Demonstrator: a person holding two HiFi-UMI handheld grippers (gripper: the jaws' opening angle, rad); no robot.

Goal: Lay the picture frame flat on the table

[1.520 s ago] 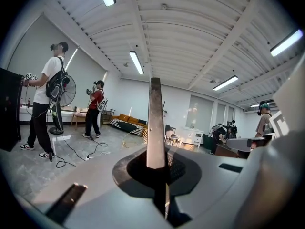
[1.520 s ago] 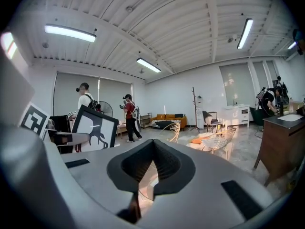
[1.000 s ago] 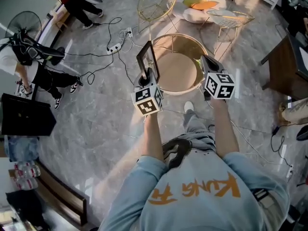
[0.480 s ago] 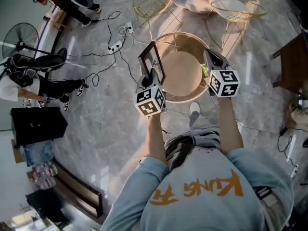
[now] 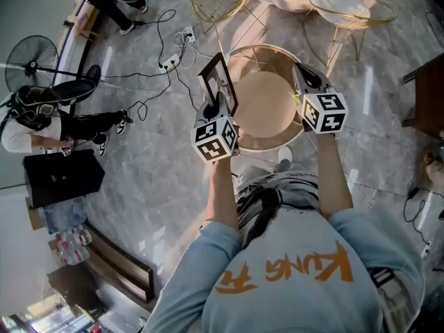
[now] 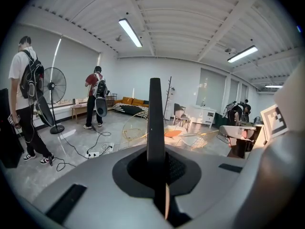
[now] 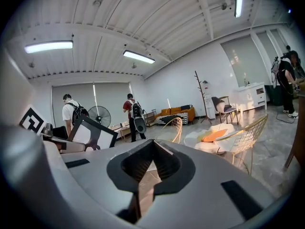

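The picture frame stands upright, clear of any surface, over the left rim of the round worktop. The left gripper has its fingers clamped on the frame's lower edge. I judge it is held this way so it can be carried over the worktop and then tipped down onto its back. It has not yet been laid flat.

The right gripper hovers over the worktop's right rim, well apart from the frame. Its fingers are drawn together to a mere slit with nothing in it. It seems held ready to steady the frame as it comes down.

The head view alone gives the layout: frame, both grippers and bare worktop below. The left gripper view shows the frame only edge-on, a thin dark blade rising from between the fingers, which confirms the pinch. The right gripper view shows what neither of the others does, the frame's pale face inside its dark border, tilted slightly, off to the left.
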